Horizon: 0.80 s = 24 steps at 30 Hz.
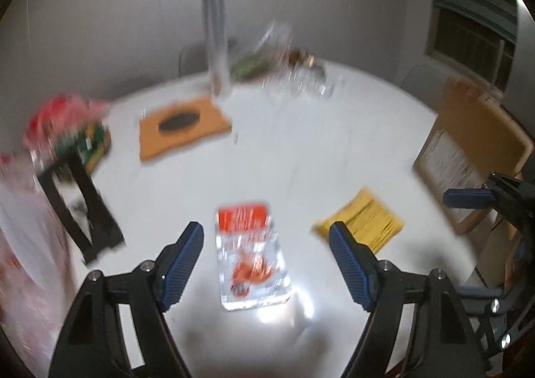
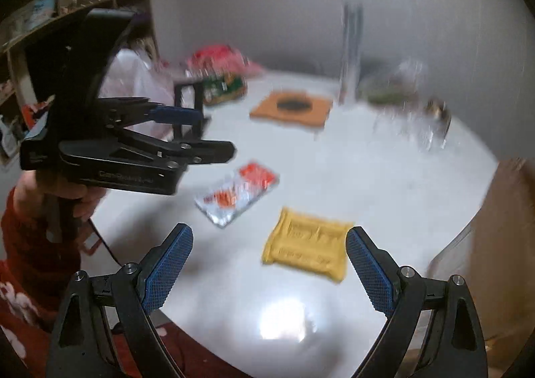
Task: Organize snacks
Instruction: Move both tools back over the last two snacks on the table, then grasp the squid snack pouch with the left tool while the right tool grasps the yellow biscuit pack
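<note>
- Round white worktop (image 1: 301,150), both views smeared by motion blur.
- Lying flat near the front edge: a clear-and-orange snack packet (image 1: 250,254), and just to its right, apart from it, a yellow snack packet (image 1: 364,224).
- Further back on the left: an orange mat (image 1: 184,130) with a dark oval in its middle, lying flat.
- At the left edge: a black frame stand (image 1: 80,207), a green box (image 1: 93,144) behind it, and a red-and-pink plastic bag (image 1: 57,120) heaped over that; white plastic bag (image 1: 23,227) nearer the camera.
- At the back: a tall upright silvery thing (image 1: 215,43), possibly a bottle or tube, too blurred to say; beside it a clear wrapper with something green inside (image 1: 257,60) and some clear glassware (image 1: 301,84).
- At the right edge: a brown cardboard box (image 1: 468,150) with a printed label, standing past the yellow packet.
- Nothing lying between either packet and the front edge of the worktop.
- Left gripper (image 1: 265,239): blue-padded fingers (image 1: 182,264) spread well apart, gripping nothing, poised above the clear-and-orange packet and framing it, not touching it.
- Right gripper (image 2: 269,242): fingers (image 2: 169,264) spread wide, empty, poised above the yellow packet with its far right corner close to the right pad; contact not evident.
- Seen from the right wrist: the left gripper's black body held in a hand (image 2: 60,191) with a red sleeve (image 2: 30,244), off to the left above the worktop's edge.
</note>
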Each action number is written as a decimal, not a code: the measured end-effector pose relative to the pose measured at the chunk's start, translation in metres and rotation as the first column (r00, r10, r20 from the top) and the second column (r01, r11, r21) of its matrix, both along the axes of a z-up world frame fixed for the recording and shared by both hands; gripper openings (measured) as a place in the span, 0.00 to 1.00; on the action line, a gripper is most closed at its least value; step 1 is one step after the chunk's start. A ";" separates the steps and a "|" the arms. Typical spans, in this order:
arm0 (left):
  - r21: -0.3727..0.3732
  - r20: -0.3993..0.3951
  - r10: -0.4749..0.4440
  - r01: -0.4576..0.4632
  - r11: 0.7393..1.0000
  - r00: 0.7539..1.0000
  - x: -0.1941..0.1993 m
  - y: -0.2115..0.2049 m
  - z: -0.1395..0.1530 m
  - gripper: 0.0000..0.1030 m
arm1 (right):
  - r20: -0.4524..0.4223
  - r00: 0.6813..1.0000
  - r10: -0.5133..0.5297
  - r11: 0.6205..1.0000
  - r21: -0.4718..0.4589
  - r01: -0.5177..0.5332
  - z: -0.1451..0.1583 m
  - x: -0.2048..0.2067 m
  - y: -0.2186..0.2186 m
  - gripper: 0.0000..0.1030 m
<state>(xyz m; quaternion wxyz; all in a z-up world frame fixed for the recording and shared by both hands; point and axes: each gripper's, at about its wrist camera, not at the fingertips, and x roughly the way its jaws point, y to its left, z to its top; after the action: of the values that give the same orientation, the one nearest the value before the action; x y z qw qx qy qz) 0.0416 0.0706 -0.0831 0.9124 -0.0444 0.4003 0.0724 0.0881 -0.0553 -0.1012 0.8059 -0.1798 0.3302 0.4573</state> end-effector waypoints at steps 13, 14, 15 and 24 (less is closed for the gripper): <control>-0.059 -0.137 0.025 -0.034 0.998 0.990 0.035 0.015 -0.074 0.69 | -0.205 0.972 -0.116 0.993 -0.020 0.115 -0.066 0.035 -0.005 0.78; -0.056 -0.139 0.035 -0.043 0.998 0.990 0.035 0.017 -0.074 0.69 | -0.207 0.972 -0.115 0.993 -0.020 0.113 -0.065 0.038 -0.002 0.78; -0.052 -0.139 0.042 -0.049 0.997 0.989 0.036 0.018 -0.075 0.69 | -0.204 0.972 -0.119 0.993 -0.021 0.118 -0.064 0.042 0.000 0.78; -0.059 -0.141 0.072 -0.081 0.995 0.987 0.042 0.035 -0.074 0.69 | -0.200 0.970 -0.140 0.990 -0.032 0.136 -0.065 0.079 0.033 0.78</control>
<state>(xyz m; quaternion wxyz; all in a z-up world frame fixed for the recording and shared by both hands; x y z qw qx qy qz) 0.0835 0.1059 -0.1572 0.8769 -0.0842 0.4631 0.0975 0.1668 -0.0223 -0.1667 0.7964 -0.1165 0.4260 0.4131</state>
